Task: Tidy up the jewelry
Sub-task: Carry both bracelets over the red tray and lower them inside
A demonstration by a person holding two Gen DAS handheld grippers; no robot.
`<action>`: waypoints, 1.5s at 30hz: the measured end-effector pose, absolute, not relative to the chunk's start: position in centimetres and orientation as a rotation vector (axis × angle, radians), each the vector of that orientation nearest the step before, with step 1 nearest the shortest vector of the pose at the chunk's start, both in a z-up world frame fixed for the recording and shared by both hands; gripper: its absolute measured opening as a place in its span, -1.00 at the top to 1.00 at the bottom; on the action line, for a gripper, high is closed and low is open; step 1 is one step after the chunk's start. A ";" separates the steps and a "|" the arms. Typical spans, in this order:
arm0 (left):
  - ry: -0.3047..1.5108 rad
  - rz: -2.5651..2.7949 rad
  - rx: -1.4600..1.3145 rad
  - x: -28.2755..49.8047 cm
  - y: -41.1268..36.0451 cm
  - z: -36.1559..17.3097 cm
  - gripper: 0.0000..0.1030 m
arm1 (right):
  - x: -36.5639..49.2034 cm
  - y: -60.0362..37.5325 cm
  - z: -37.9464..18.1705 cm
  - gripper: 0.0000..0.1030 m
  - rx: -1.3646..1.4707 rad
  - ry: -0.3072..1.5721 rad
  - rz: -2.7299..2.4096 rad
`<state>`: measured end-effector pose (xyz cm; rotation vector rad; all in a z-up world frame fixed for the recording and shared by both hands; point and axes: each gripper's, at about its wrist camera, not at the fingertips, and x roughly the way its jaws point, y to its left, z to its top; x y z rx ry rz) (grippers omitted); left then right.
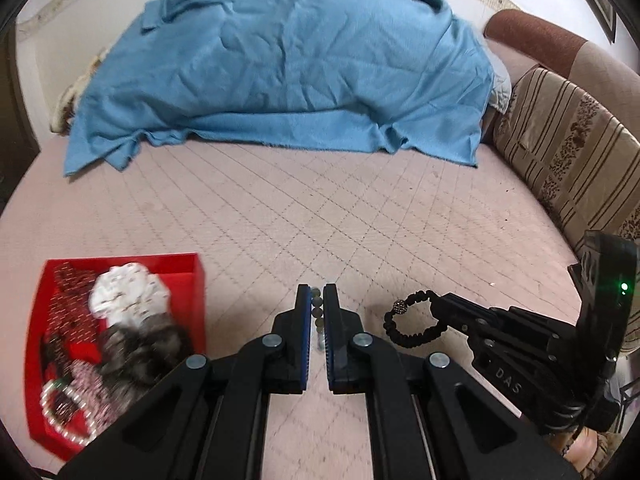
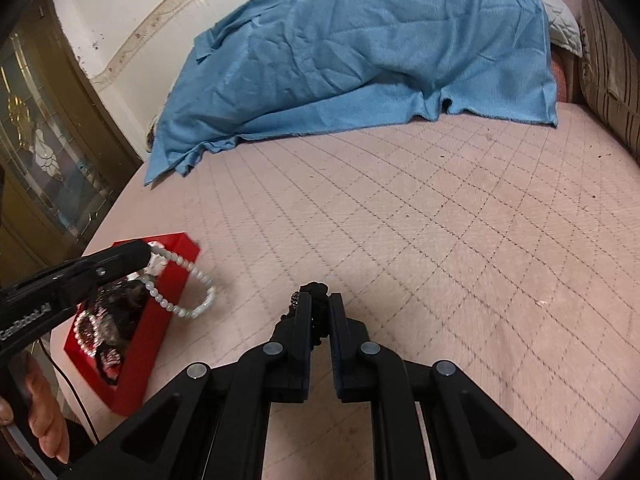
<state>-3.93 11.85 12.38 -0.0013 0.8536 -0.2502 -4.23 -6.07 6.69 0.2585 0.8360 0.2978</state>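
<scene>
Beside "GenRobot.AI" lettering, left tongs (image 2: 150, 254) pinch pale beads (image 2: 188, 280); "DAS"-marked right tongs (image 1: 434, 308) clamp black bracelet (image 1: 412, 316).

Red box's (image 1: 192, 280) jumbled jewelry (image 1: 132, 344) is blurred.

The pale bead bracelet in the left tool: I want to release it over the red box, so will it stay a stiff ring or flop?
Probably flop: the pale bead bracelet already droops as a loose loop from the left tool. Its round beads look smooth, so it may slide or roll.
</scene>
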 end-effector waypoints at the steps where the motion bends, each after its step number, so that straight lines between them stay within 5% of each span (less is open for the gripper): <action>1: 0.844 -0.238 0.004 -4.6 12.1 12.8 0.89 | -4.6 -6.0 6.9 0.83 0.255 0.833 0.299; 21: 0.722 -0.016 0.075 -13.7 18.2 16.7 0.89 | -10.9 -1.1 12.4 0.83 0.153 0.763 0.355; 45: 0.736 0.030 0.032 -13.2 25.0 14.7 0.89 | -11.5 8.3 14.0 0.82 -0.012 0.763 0.467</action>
